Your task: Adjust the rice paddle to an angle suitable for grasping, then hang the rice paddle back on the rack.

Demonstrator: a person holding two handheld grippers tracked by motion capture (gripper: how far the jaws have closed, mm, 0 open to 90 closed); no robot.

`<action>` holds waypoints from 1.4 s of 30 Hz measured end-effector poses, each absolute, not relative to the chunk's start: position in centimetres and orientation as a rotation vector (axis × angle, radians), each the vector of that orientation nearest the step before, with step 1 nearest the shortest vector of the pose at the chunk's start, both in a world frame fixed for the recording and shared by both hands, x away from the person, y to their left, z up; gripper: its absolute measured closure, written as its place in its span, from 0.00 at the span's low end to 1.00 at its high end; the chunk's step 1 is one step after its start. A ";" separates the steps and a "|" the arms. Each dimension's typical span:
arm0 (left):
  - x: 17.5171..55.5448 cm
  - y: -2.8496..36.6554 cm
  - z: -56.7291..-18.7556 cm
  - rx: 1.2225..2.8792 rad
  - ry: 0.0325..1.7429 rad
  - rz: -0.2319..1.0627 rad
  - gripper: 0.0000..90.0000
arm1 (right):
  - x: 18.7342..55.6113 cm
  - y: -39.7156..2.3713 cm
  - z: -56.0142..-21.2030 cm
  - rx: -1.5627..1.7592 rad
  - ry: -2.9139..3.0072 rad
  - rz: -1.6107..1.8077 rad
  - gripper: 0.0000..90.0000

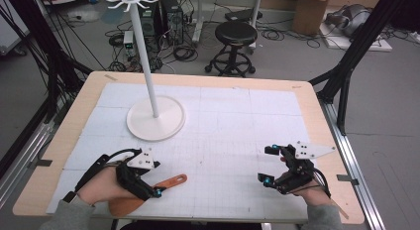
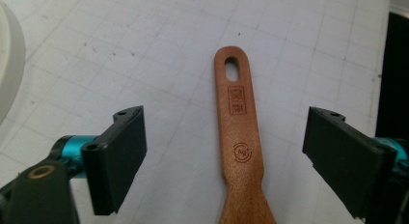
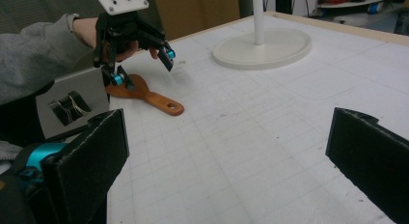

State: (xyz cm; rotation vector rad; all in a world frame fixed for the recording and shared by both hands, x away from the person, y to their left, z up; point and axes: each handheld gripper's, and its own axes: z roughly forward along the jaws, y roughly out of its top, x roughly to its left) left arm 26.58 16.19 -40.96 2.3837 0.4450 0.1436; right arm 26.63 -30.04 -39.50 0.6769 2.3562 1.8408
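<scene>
While the right gripper [image 1: 277, 166] is waiting wide open, the left gripper [image 2: 226, 151] is hanging wide above the spatula [image 2: 239, 137] lying flat on the tabletop [image 1: 233, 141], needing to centre on its handle before closing.

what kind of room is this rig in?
Likely a robotics lab or workshop: cable bundles strewn over the floor, a computer tower beside a black stool, and a gridded white mat over the table.

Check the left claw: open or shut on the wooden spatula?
Open. The left claw straddles the wooden spatula handle with a gap on each side; the spatula lies flat on the table mat.
</scene>
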 end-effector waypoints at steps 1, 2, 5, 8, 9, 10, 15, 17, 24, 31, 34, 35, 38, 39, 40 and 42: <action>26.6 16.1 -41.1 2.395 0.436 0.143 0.18 | 26.6 -30.0 -39.5 0.682 2.354 1.840 0.00; 26.6 16.0 -41.2 2.411 0.430 0.133 0.18 | 26.7 -30.0 -39.5 0.679 2.354 1.839 0.00; 26.8 15.7 -41.5 2.439 0.432 0.112 0.18 | 26.6 -30.1 -39.6 0.685 2.356 1.841 0.00; 27.2 15.6 -41.9 2.462 0.438 0.068 0.20 | 26.7 -30.3 -39.8 0.683 2.350 1.854 0.00; 27.3 15.6 -41.9 2.466 0.443 0.065 0.20 | 26.7 -30.4 -39.8 0.684 2.344 1.857 0.00; 27.5 15.6 -41.9 2.474 0.438 0.043 0.21 | 26.7 -30.4 -39.9 0.689 2.343 1.868 0.00; 27.5 15.1 -42.5 2.520 0.409 0.053 0.25 | 26.7 -30.7 -40.0 0.693 2.340 1.883 0.00; 27.4 14.9 -42.7 2.533 0.396 0.074 0.26 | 26.7 -30.7 -40.0 0.694 2.329 1.888 0.00; 27.1 14.8 -42.5 2.549 0.370 0.101 0.36 | 26.7 -30.6 -40.1 0.714 2.339 1.872 0.00; 26.9 14.6 -42.2 2.550 0.385 0.100 0.57 | 26.7 -30.8 -40.2 0.722 2.330 1.878 0.00; 26.8 14.6 -42.2 2.553 0.368 0.098 0.62 | 26.6 -30.8 -40.2 0.726 2.320 1.886 0.00; 26.7 14.6 -42.1 2.557 0.364 0.100 0.64 | 26.6 -30.8 -40.2 0.727 2.320 1.887 0.00; 26.6 14.6 -42.1 2.557 0.349 0.104 0.67 | 26.6 -30.8 -40.2 0.727 2.328 1.880 0.00; 26.6 14.6 -42.1 2.557 0.346 0.104 0.68 | 26.7 -30.7 -40.2 0.710 2.325 1.876 0.00; 26.6 14.6 -42.1 2.557 0.348 0.101 0.68 | 26.7 -30.7 -40.2 0.713 2.324 1.877 0.00; 26.7 14.6 -42.1 2.558 0.363 0.088 0.69 | 26.7 -30.7 -40.2 0.717 2.328 1.878 0.00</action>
